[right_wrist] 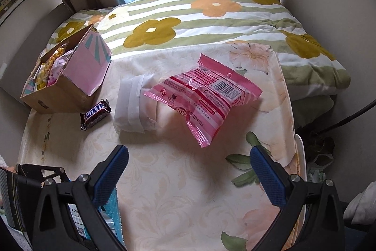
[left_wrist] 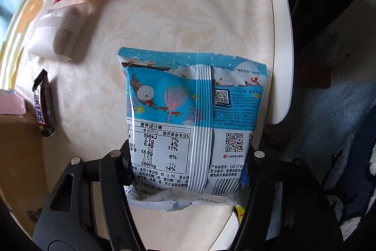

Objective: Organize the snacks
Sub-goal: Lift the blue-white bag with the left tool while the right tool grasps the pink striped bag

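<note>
Currently at the pick step on the blue bag, judging by the layout. Table (right_wrist: 178, 192) has a cream floral cloth and sits against a bed with a flowered quilt (right_wrist: 211, 15). Cardboard box (right_wrist: 61, 95) stands at the table's far left corner, flaps up, already holding some packets; presumably that is the destination.

Blue snack bag (left_wrist: 188, 114) lies back-side up near the table's right edge in the left wrist view, seam running toward the camera. Left gripper (left_wrist: 189, 164) points down over it, jaws astride the bag's near end, both fingers against its side edges; looks like a squeeze on the bag, though how firm I can't tell.

Right gripper (right_wrist: 189, 171) hovers with jaws wide apart and nothing between them. Pink snack pack (right_wrist: 206, 95) lies ahead of it, mid-table, overlapping a white packet (right_wrist: 131, 105). Snickers bar (right_wrist: 95, 113) sits just beside the box.

Next move: confirm the bag is clamped, lift clear of the cloth, carry it across to the box. Puffy bag, so it may slip or crush. Pink pack is the obvious right-side pick.
</note>
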